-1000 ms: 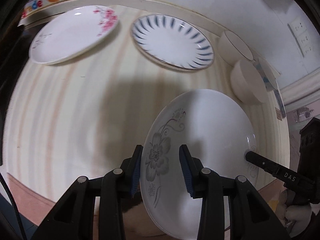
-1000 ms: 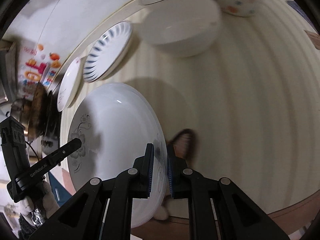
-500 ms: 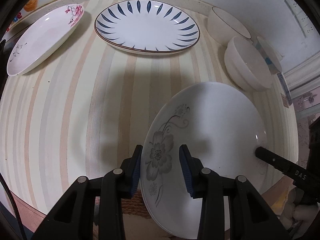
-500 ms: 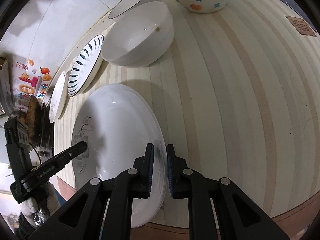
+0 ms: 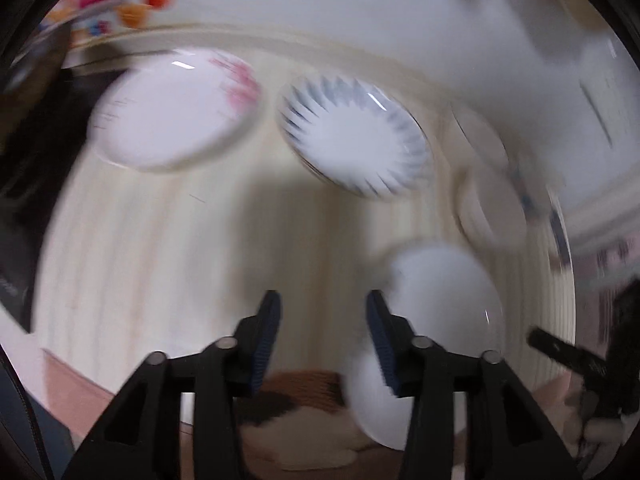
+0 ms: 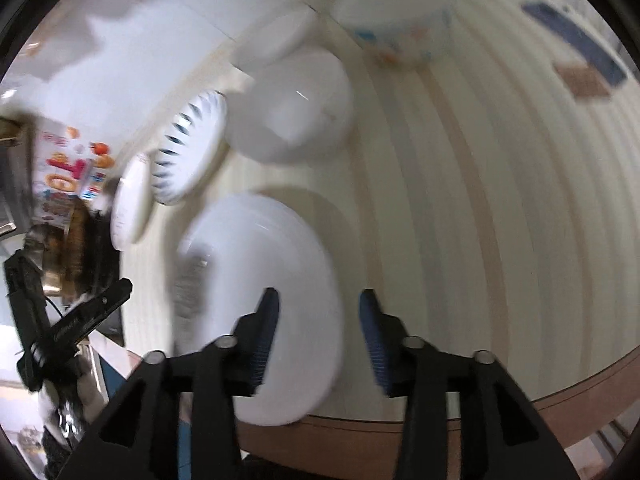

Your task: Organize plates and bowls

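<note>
Both views are motion-blurred. The white plate with a grey flower (image 5: pixel 436 320) lies at the table's near edge, right of my open, empty left gripper (image 5: pixel 322 340). It also shows in the right wrist view (image 6: pixel 260 300), left of my open, empty right gripper (image 6: pixel 316 338), whose left finger overlaps it. A pink-blossom plate (image 5: pixel 172 116) and a blue-striped plate (image 5: pixel 356 140) lie at the back. White bowls (image 6: pixel 292 108) and a dotted bowl (image 6: pixel 396 16) stand beyond.
The striped table (image 6: pixel 500 200) has its brown front edge (image 6: pixel 560 404) close below the grippers. A white wall (image 5: pixel 360 12) runs behind the dishes. Colourful stickers (image 6: pixel 68 168) and dark clutter sit at the far left.
The right gripper has opened and let go of the flower plate. Both grippers have pulled back from it; the left one has shifted left. The plate now lies on the table's edge.
</note>
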Tool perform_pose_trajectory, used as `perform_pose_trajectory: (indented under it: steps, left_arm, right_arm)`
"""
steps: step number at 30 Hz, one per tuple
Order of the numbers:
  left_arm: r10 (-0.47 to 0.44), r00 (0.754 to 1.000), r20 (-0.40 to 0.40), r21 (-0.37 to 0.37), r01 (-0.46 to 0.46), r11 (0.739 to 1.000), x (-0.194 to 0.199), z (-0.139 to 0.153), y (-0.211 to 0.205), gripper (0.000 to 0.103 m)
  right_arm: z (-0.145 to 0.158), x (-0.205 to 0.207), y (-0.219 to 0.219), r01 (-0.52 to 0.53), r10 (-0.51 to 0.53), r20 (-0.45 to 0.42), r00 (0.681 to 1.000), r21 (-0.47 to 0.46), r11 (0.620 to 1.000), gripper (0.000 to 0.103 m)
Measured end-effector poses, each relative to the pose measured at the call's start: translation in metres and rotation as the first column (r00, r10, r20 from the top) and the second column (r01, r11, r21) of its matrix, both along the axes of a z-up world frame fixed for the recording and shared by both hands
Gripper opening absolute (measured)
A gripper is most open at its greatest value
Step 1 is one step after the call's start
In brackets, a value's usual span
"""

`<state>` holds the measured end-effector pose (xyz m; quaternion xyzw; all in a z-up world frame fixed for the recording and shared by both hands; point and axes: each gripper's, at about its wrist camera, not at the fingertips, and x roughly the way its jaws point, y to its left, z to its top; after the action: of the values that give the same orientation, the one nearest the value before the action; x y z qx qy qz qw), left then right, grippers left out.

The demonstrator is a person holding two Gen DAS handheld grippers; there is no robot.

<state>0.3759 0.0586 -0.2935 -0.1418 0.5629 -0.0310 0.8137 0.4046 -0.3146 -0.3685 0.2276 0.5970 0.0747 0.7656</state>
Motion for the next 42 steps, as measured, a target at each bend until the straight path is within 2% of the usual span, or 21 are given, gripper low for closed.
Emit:
perform_pose_trajectory:
  steps: [3, 8, 10, 13, 19, 22, 25, 27, 30, 32, 38, 42]
  left_arm:
    - [0.109, 0.994, 0.03, 0.024, -0.11, 0.994, 0.014, 0.009, 0.046, 0.047]
    - [0.201, 0.98, 0.009, 0.039, -0.201, 0.979, 0.041, -0.006, 0.112, 0.047]
    - [0.229, 0.973, 0.019, 0.082, -0.23, 0.97, 0.059, -0.015, 0.127, 0.047]
    - [0.254, 0.967, 0.012, 0.104, -0.253, 0.962, 0.076, -0.032, 0.148, 0.047]
    - [0.285, 0.958, -0.033, 0.109, -0.28, 0.954, 0.107, -0.061, 0.172, 0.047]
    - [0.272, 0.962, -0.031, 0.127, -0.266, 0.956, 0.115, -0.07, 0.173, 0.047]
    - [0.259, 0.965, -0.035, 0.114, -0.253, 0.961, 0.123, -0.078, 0.175, 0.047]
    - [0.255, 0.966, -0.03, 0.107, -0.251, 0.962, 0.128, -0.083, 0.175, 0.047]
    - [0.258, 0.966, -0.017, 0.113, -0.254, 0.961, 0.13, -0.085, 0.178, 0.043]
    - [0.275, 0.962, -0.006, 0.106, -0.272, 0.956, 0.129, -0.086, 0.183, 0.033]
    - [0.289, 0.957, 0.011, 0.089, -0.289, 0.953, 0.122, -0.086, 0.184, 0.027]
    - [0.284, 0.959, 0.018, 0.084, -0.285, 0.955, 0.111, -0.081, 0.18, 0.027]
  right_arm:
    - [0.026, 0.021, 0.032, -0.054, 0.053, 0.042, 0.998, 0.023, 0.998, 0.048]
    - [0.041, 0.095, 0.137, -0.197, 0.189, 0.094, 0.978, 0.098, 0.975, 0.048]
    - [0.038, 0.129, 0.18, -0.242, 0.231, 0.113, 0.966, 0.097, 0.965, 0.048]
    - [0.023, 0.183, 0.241, -0.298, 0.289, 0.105, 0.951, 0.072, 0.952, 0.048]
    - [-0.021, 0.27, 0.323, -0.371, 0.368, 0.079, 0.926, 0.024, 0.928, 0.048]
    - [-0.038, 0.298, 0.34, -0.378, 0.378, 0.084, 0.922, -0.011, 0.926, 0.046]
    - [-0.056, 0.318, 0.343, -0.355, 0.354, 0.071, 0.933, 0.014, 0.935, 0.042]
    - [-0.065, 0.327, 0.346, -0.351, 0.349, 0.06, 0.935, 0.031, 0.936, 0.035]
    - [-0.076, 0.341, 0.351, -0.355, 0.35, 0.061, 0.935, 0.086, 0.931, 0.023]
    - [-0.077, 0.343, 0.354, -0.371, 0.366, 0.07, 0.928, 0.108, 0.922, 0.019]
    - [-0.074, 0.341, 0.356, -0.383, 0.375, 0.099, 0.922, 0.086, 0.92, 0.019]
    - [-0.069, 0.332, 0.351, -0.392, 0.384, 0.106, 0.917, 0.075, 0.917, 0.019]
